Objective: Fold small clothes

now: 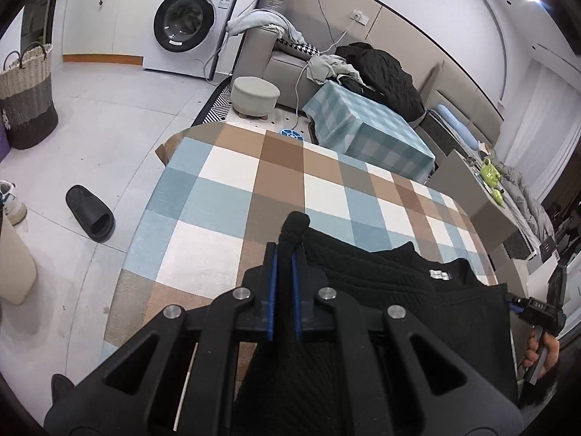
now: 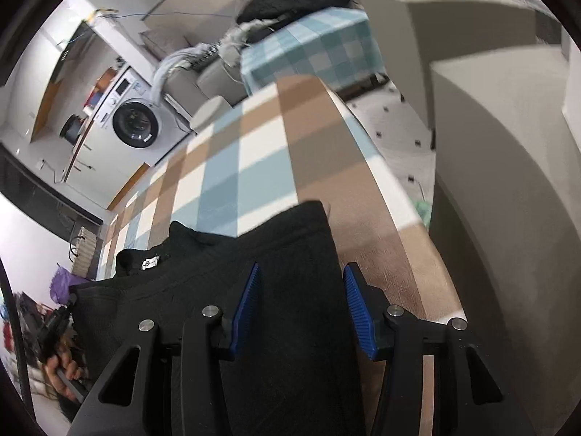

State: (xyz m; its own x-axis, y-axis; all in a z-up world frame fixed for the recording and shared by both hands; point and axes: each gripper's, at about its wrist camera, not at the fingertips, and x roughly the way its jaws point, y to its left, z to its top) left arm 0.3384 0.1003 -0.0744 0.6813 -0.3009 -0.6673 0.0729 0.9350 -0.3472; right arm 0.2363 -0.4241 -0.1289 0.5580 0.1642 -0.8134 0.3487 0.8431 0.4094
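Note:
A black knit garment (image 1: 399, 283) with a white neck label (image 1: 437, 274) lies on the checked tablecloth (image 1: 236, 189) at the near edge. My left gripper (image 1: 285, 250) is shut on a bunched sleeve end of it, which sticks out past the fingertips. In the right wrist view the garment's other sleeve (image 2: 290, 254) lies flat between the blue pads (image 2: 247, 309) of my right gripper (image 2: 301, 272). Its jaws stand apart on either side of the sleeve, which is not pinched. The right gripper (image 1: 523, 309) also shows at the right edge of the left wrist view, held by a hand.
On the floor to the left lie a black slipper (image 1: 90, 219) and a woven basket (image 1: 27, 98). Beyond the table stand a round stool (image 1: 256, 92), a checked-covered box (image 1: 370, 127), a sofa with clothes and a washing machine (image 1: 185, 21). A grey cabinet (image 2: 508, 181) stands close on the right.

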